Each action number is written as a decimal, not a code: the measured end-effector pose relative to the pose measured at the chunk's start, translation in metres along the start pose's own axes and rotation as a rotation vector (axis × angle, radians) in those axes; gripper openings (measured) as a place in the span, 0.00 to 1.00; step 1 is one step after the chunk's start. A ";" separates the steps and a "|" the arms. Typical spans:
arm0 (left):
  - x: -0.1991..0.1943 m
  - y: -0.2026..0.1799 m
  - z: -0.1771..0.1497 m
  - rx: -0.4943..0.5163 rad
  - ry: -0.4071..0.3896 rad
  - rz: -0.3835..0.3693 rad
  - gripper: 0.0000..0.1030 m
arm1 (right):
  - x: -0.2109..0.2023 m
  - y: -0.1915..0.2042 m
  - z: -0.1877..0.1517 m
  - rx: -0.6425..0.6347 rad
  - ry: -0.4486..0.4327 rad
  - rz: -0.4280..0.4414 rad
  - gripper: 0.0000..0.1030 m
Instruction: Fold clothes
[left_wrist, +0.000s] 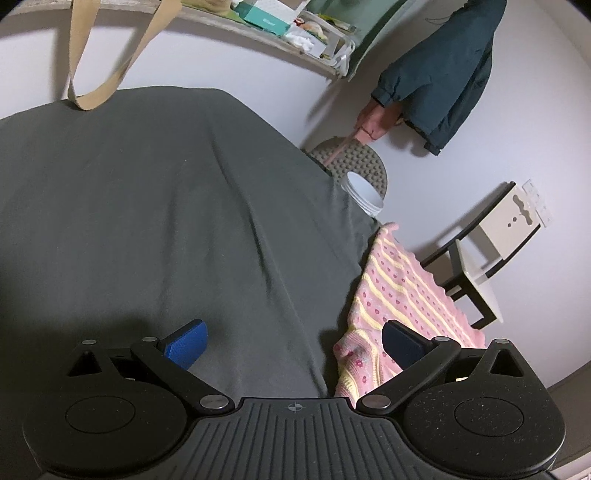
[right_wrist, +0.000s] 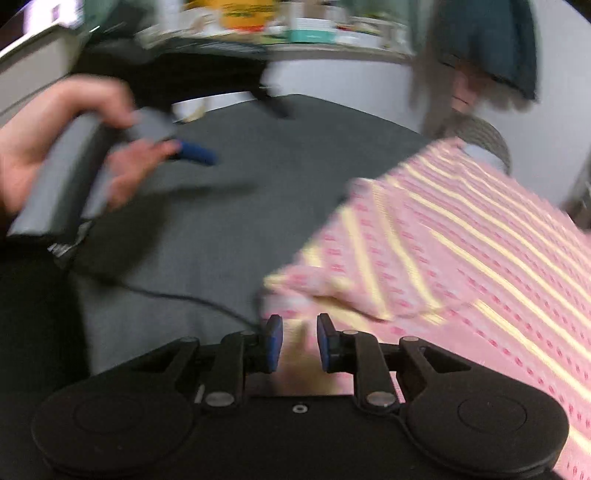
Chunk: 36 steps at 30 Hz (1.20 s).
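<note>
Both grippers stand near the pink striped knit (right_wrist: 461, 236) on the grey-covered table (left_wrist: 147, 206): right gripper (right_wrist: 300, 343), jaws parted with nothing clamped, sits at its near edge, left gripper (left_wrist: 293, 341) wide open alongside.

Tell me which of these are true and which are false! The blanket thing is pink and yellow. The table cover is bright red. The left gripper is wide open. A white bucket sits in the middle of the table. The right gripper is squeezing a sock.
1. The knitted cloth is pink with yellow stripes. True.
2. The table cover is bright red. False: it is dark grey.
3. The left gripper is wide open. True: its blue pads stand far apart with nothing between them.
4. A white bucket sits in the middle of the table. False: it is beyond the table's far edge.
5. The right gripper is squeezing a sock. False: no sock shows; its jaws are apart at the edge of the pink cloth.
</note>
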<state>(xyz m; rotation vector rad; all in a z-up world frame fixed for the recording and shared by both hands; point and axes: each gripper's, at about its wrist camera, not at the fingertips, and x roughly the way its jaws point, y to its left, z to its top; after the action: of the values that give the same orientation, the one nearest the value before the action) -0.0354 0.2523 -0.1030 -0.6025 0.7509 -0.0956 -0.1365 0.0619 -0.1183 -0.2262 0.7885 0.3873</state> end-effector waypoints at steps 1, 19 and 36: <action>0.000 0.000 0.000 0.000 0.001 0.003 0.98 | 0.001 0.010 0.002 -0.039 -0.003 -0.002 0.20; 0.005 0.010 0.001 -0.042 0.025 0.005 0.98 | 0.032 0.003 0.005 0.036 0.029 -0.180 0.21; 0.004 0.012 0.002 -0.048 0.021 0.009 0.98 | 0.020 -0.032 -0.014 0.374 0.044 0.306 0.13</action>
<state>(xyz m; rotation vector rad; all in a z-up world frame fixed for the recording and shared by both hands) -0.0326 0.2619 -0.1106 -0.6439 0.7785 -0.0758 -0.1197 0.0333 -0.1404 0.2399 0.9255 0.5146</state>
